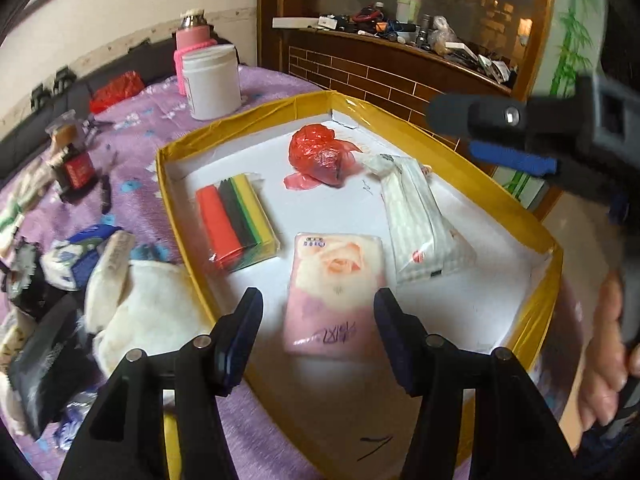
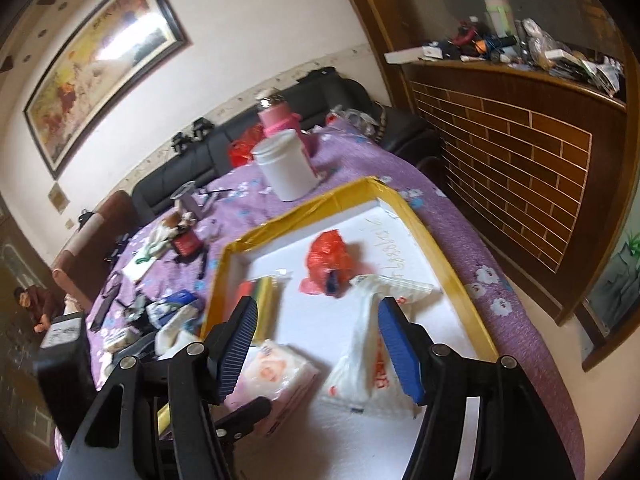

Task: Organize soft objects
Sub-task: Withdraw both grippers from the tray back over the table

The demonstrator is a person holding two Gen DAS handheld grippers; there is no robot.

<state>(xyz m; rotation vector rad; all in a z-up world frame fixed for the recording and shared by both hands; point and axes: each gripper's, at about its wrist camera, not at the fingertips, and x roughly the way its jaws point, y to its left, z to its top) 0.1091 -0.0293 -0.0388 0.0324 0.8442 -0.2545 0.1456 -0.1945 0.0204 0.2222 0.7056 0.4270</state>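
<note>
A yellow-rimmed box with a white floor holds a pink rose-print tissue pack, a white tissue pack, a crumpled red plastic bag and a pack of coloured cloths. My left gripper is open and empty just above the near end of the pink pack. My right gripper is open and empty over the white tissue pack; it also shows at the upper right of the left wrist view. The pink pack, red bag and box rim show in the right wrist view.
The box lies on a purple cloth. Left of the box lie a white fluffy cloth, a blue-white packet and dark items. A white jar and a pink bottle stand behind. A wooden partition is at the right.
</note>
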